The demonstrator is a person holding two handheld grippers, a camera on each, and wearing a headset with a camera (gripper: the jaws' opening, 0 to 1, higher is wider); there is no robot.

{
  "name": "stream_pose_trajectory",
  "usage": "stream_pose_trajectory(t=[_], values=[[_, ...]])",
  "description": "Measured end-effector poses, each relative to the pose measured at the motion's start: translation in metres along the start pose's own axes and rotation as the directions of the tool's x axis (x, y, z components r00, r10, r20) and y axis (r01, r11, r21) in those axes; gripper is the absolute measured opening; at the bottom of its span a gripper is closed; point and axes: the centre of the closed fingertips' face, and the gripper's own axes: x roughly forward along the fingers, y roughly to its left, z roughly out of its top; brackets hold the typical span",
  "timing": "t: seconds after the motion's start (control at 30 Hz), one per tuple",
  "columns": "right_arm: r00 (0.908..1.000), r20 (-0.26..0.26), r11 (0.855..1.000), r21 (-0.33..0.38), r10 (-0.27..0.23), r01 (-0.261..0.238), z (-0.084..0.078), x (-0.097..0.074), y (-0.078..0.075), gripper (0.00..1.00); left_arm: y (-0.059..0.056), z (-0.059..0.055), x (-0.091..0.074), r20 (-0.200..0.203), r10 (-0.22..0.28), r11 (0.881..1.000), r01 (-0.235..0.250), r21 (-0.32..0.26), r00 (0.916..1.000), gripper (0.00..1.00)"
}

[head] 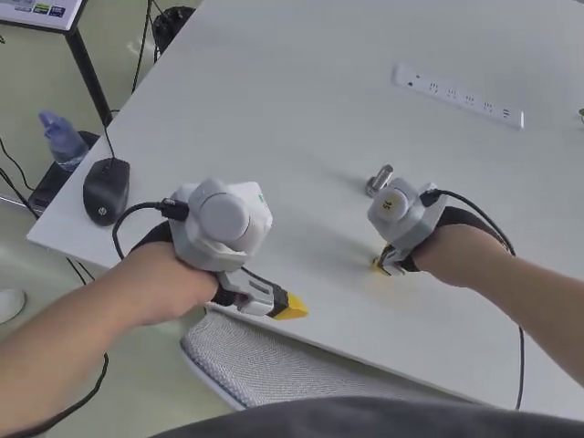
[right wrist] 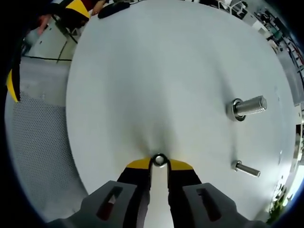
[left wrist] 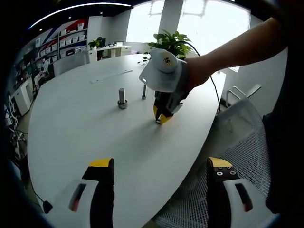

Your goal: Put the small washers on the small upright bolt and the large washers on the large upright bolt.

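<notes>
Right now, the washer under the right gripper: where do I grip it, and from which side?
Pinch the washer across its outer rim, coming down from above. It lies flat and thin on the table, so only its opposite edges offer a hold. The right gripper has its fingers flanking it that way.

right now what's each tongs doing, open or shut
Left tongs: open, holding nothing.
Right tongs: closed on a washer.

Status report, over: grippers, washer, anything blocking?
Left gripper open, over table edge. Right gripper shut on washer, on tabletop. Large bolt, small bolt upright; nothing between.
</notes>
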Motion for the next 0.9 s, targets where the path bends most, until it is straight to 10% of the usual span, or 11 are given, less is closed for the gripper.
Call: stream_pose_trajectory(t=[0.6, 0.9], values=[[0.9986, -0.033, 0.997, -0.065, 0.040, -0.042, 0.0002, -0.0003, 0.0013, 0.14, -0.0042, 0.0003, 0.0039, -0.011, -0.012, 1.000, 0.012, 0.011, 0.9999, 0.77], [0.9994, 0.031, 0.996, -0.091, 0.016, -0.014, -0.0010, -0.0008, 0.0037, 0.15, -0.0072, -0.0062, 0.0044, -0.025, -0.015, 1.000, 0.015, 0.001, 0.9996, 0.74]])
